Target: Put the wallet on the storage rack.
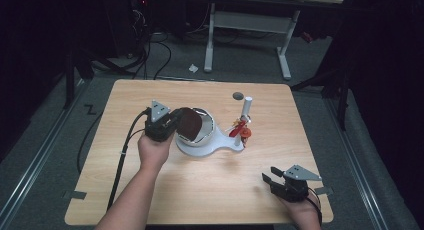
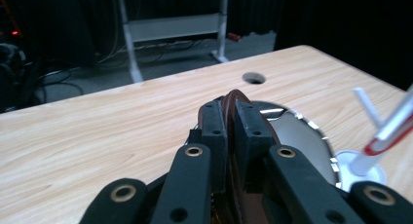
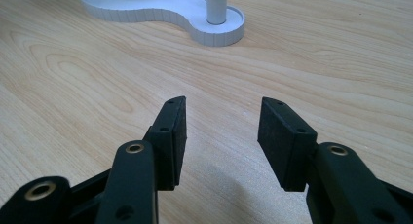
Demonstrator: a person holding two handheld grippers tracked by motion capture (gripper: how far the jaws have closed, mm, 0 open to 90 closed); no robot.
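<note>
Left gripper (image 1: 172, 121): I see its jaws clenched on the rim of a brown disc (image 1: 190, 124), held on edge over the metal bowl (image 1: 206, 127).
Brown disc: perhaps a plate or lid; my left gripper view hides most of it behind the jaws.
Bowl: sits on a white base (image 1: 212, 146) mid-worktop (image 1: 200, 190); its near side is covered by the disc.
Post (image 1: 246, 110): white, upright on the base, with red pieces (image 1: 239, 129) I cannot make out.
Right gripper (image 1: 272, 177): jaws released, empty, resting low at the worktop's near right corner.
</note>
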